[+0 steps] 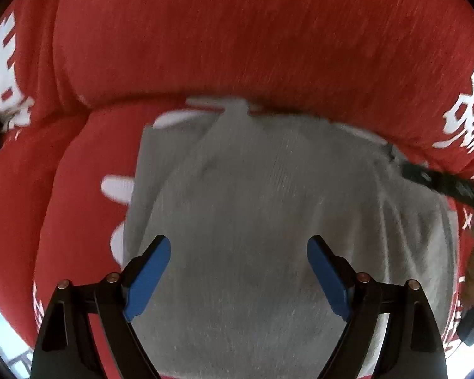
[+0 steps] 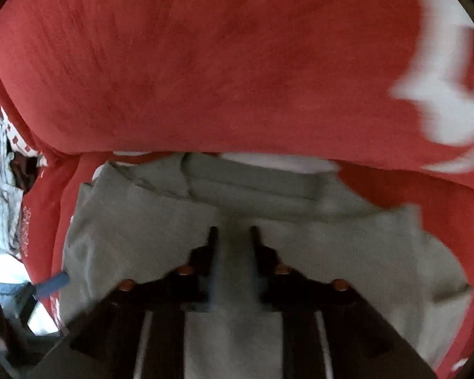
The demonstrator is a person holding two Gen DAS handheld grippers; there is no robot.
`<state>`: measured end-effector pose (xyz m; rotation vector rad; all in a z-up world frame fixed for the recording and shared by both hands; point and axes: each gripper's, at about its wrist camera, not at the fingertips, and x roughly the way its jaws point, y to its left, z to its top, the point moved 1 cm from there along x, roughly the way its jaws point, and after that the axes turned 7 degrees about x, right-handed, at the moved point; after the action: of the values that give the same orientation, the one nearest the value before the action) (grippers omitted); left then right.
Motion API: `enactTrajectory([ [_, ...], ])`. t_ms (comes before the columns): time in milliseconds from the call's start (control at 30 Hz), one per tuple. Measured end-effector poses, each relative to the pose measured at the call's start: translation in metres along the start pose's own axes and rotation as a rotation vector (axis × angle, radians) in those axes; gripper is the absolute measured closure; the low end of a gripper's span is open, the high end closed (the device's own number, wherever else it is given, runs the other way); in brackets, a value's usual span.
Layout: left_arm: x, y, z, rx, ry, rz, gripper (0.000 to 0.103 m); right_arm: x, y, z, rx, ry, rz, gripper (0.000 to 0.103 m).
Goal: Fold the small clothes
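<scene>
Lying on one red cloth [image 1: 237, 31] with white characters is one grey garment [image 1: 252, 205], under the left gripper [image 1: 238, 246] with fingers spread wide and the right gripper [image 2: 232, 230], blurred, fingers narrowly apart with grey fabric between them, grip unclear.

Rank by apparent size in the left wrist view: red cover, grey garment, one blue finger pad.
1. red cover, fills most of the frame
2. grey garment
3. blue finger pad, smallest despite sitting nearest the camera
</scene>
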<state>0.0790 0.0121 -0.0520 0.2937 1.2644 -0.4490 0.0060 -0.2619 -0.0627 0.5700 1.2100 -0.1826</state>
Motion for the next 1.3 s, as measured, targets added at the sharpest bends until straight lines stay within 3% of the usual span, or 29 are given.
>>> enactTrajectory([
  [133,0.010,0.001,0.024,0.014,-0.001,0.009,0.015,-0.031,-0.057,-0.007,0.083,-0.098,-0.156,0.065],
  [200,0.021,0.002,0.033,0.002,0.004,0.017,0.015,-0.029,-0.092,-0.009,0.163,-0.061,-0.175,0.065],
  [267,0.031,0.003,0.039,-0.011,0.013,0.030,0.015,-0.011,-0.115,-0.004,0.238,0.039,-0.116,0.065],
  [333,0.037,0.004,0.043,-0.019,0.011,0.047,0.015,-0.010,-0.117,-0.004,0.227,0.037,-0.094,0.073],
  [367,0.039,0.003,0.044,-0.016,0.010,0.056,0.015,-0.014,-0.117,-0.002,0.197,0.032,-0.094,0.093],
  [467,0.052,0.004,0.040,0.009,0.033,0.100,0.015,-0.021,-0.119,-0.001,0.144,0.018,-0.110,0.095],
  [533,0.061,0.007,0.037,0.020,0.049,0.107,0.013,-0.025,-0.132,-0.003,0.187,-0.014,-0.144,0.097],
  [600,0.058,0.010,0.037,0.014,0.051,0.097,0.013,-0.030,-0.147,-0.001,0.249,-0.045,-0.260,0.102],
  [667,0.052,0.011,0.038,0.026,0.057,0.107,0.013,-0.036,-0.174,-0.006,0.379,-0.032,-0.200,0.102],
  [700,0.049,0.011,0.038,0.040,0.057,0.120,0.013,-0.042,-0.184,-0.010,0.418,-0.024,-0.130,0.102],
  [733,0.047,0.012,0.037,0.049,0.061,0.124,0.013,-0.047,-0.187,-0.012,0.417,-0.019,-0.116,0.102],
  [867,0.038,0.018,0.028,0.043,0.086,0.111,0.013,-0.070,-0.186,-0.034,0.353,0.017,-0.098,0.098],
  [1000,0.028,0.022,0.014,0.024,0.125,0.068,0.013,-0.085,-0.190,-0.069,0.399,0.068,-0.049,0.079],
  [1100,0.018,0.017,0.001,0.038,0.141,0.046,0.013,-0.095,-0.194,-0.098,0.458,0.083,-0.024,0.073],
  [1300,0.004,0.020,-0.026,0.028,0.195,0.020,0.013,-0.107,-0.191,-0.140,0.539,0.111,-0.016,0.071],
])
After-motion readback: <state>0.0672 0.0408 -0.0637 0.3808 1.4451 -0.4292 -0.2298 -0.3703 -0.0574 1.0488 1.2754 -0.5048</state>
